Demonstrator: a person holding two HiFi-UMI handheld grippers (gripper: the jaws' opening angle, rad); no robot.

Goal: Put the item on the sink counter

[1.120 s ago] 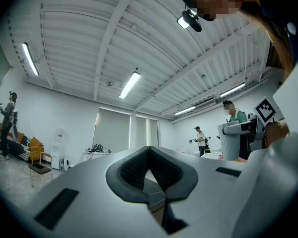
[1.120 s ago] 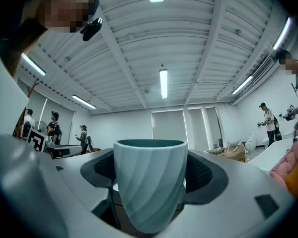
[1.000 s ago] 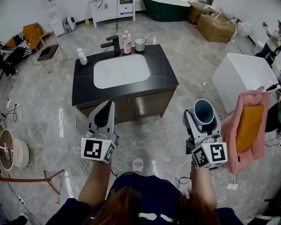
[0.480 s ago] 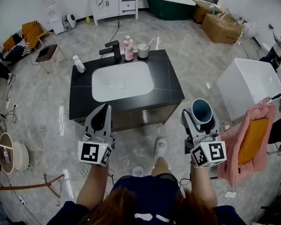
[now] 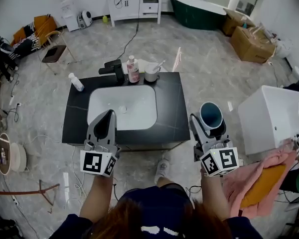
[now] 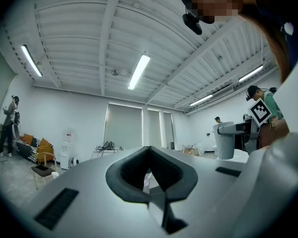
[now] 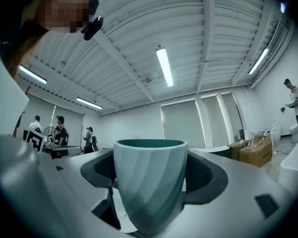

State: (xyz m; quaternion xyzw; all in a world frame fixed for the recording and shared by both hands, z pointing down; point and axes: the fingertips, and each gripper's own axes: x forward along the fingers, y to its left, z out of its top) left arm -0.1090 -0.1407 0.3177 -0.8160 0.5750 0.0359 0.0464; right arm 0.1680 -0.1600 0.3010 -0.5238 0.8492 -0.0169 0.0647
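Change: across the last second the sink counter [image 5: 173, 111] has drawn closer in the head view and now lies directly ahead of the person, who has walked up to its front edge.
Effect on task: judged as the end of the approach. Placement has not started, and the open black top to the right of the basin [image 5: 122, 108] looks reachable.
Task item: a ribbed teal cup [image 5: 211, 115], upright with its mouth up, carried in the air. In the head view it sits just off the counter's right front corner, not yet over the top.
Right gripper [image 5: 209, 126]: clamped on the teal cup [image 7: 149, 182], with one pad on each side of the wall. The grip is unchanged over that second.
Left gripper [image 5: 108, 114]: jaws brought together at the tips with nothing between them. It overlaps the counter's front edge in the head view.
Pose: both forearms reach forward side by side, jaws toward the counter, marker cubes toward the person.
Occupied area: the faucet [image 5: 112, 69], a pink bottle [image 5: 133, 69] and a mug [image 5: 150, 73] stand along the counter's back edge. A white bottle [image 5: 75, 82] stands at its back left corner.
Next move, judged: carry the cup left and forward over the right side, then lower it.
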